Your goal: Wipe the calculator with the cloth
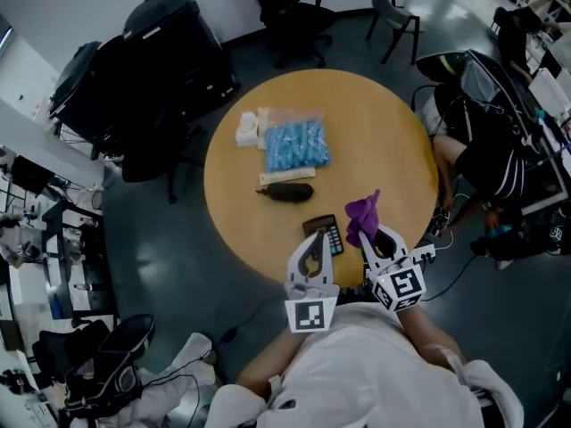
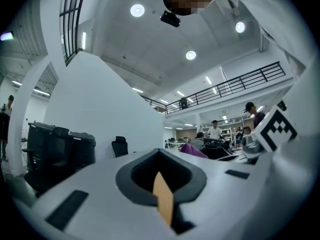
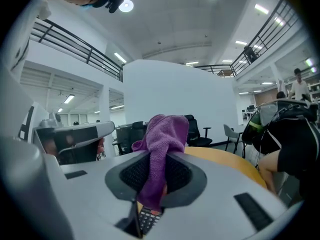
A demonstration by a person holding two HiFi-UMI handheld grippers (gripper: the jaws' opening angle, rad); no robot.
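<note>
The black calculator point(image 1: 325, 234) lies near the front edge of the round wooden table point(image 1: 393, 141). My right gripper point(image 1: 368, 235) is shut on a purple cloth point(image 1: 362, 215), which sticks up from its jaws just right of the calculator. In the right gripper view the cloth point(image 3: 161, 151) hangs between the jaws, with the calculator's keys point(image 3: 146, 220) showing below. My left gripper point(image 1: 313, 250) is shut with nothing in it, lifted off the table beside the calculator's left edge. In the left gripper view the jaws point(image 2: 162, 204) point level across the room.
A bag of blue items point(image 1: 295, 143), a white packet point(image 1: 249, 129) and a dark oblong case point(image 1: 287, 192) lie farther back on the table. Office chairs point(image 1: 294, 12) and black bags point(image 1: 152, 56) ring the table. A seated person point(image 1: 486, 154) is at the right.
</note>
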